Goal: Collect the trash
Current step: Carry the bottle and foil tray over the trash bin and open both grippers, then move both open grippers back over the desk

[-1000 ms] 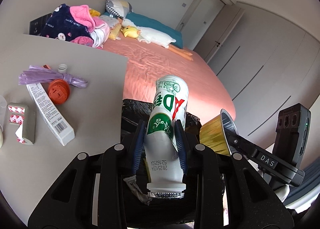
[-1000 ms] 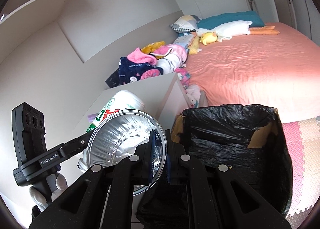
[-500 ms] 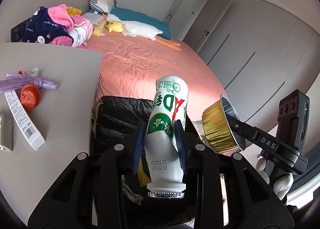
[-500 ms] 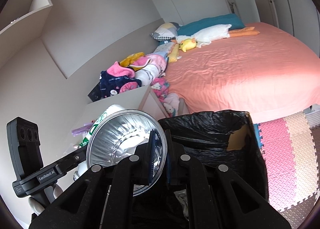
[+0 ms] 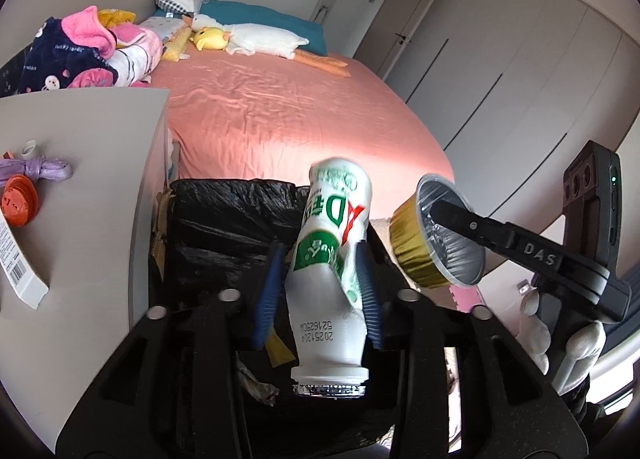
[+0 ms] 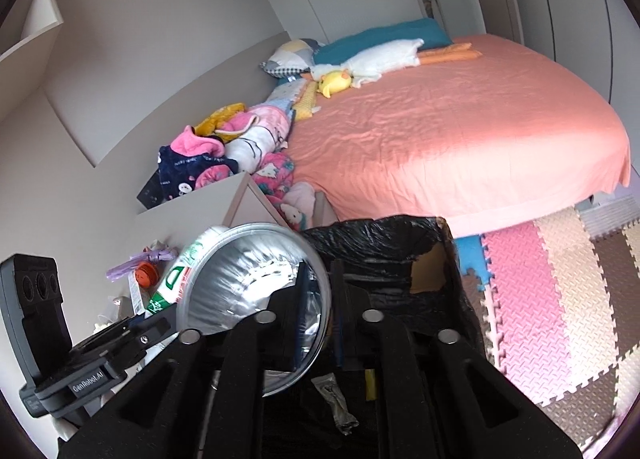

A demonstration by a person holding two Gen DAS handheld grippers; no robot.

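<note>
While bed [image 5: 280, 115] is filling background, black-lined bin [image 5: 224, 227] is sitting beside desk [image 5: 92, 163]. Left gripper [image 5: 320, 291] hovering over bin, jaws just been opening, pads apart; bottle [image 5: 332, 271] tilting loose between them. Right gripper [image 6: 320, 311] jaws just been opening, gap showing; foil cup [image 6: 256, 291] rim lying between pads, above bin.

Bottle [image 5: 332, 271] motion-blurred; barcode box [image 5: 16, 259] cut off at frame edge.
</note>
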